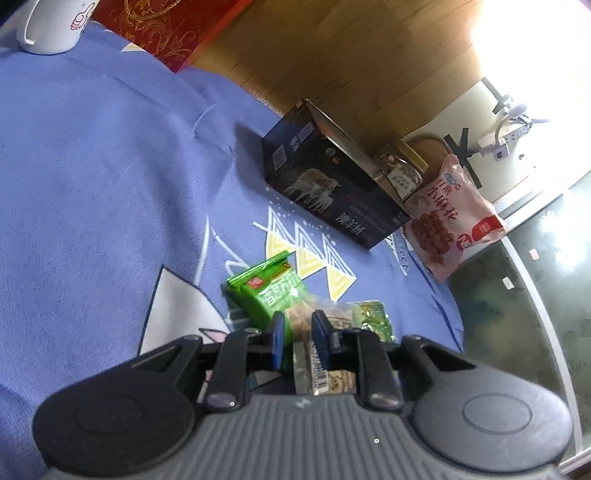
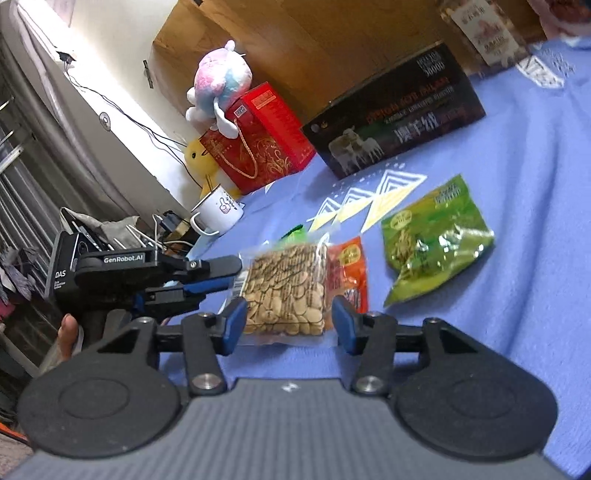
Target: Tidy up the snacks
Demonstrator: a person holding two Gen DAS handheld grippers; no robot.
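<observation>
Nearest your right wrist camera, your right gripper [image 2: 289, 325] is released, its blue pads [image 2: 234, 325] standing either side of the clear seed packet [image 2: 288, 291] without visibly pressing it. That packet lies on the blue surface [image 2: 517, 258] at 12 o'clock from the gripper, overlapping an orange snack packet [image 2: 351, 273] on its 3 o'clock side. A green snack bag [image 2: 436, 240] lies apart at 2 o'clock. Your left gripper [image 2: 236, 275] enters this view from 9 o'clock and is clenched on the near edge of the seed packet. In the left wrist view, the left gripper [image 1: 298, 334] has its blue pads [image 1: 277, 341] drawn close together around the packet's clear edge [image 1: 306, 358], where a barcode shows. A bright green carton [image 1: 266, 295] stands just beyond the left pad at 11 o'clock, and a small green wrapper [image 1: 373, 314] lies at 1 o'clock. The dark box [image 1: 325, 184] with the animal print stands farther out at 12 o'clock, and a pink snack bag [image 1: 450, 218] leans past its 3 o'clock end, beside a jar [image 1: 400, 173]. A white mug [image 1: 55, 26] sits at 10 o'clock near a red gift box [image 1: 166, 26]. In the right view, a plush toy [image 2: 221, 81] rests on that red box.
</observation>
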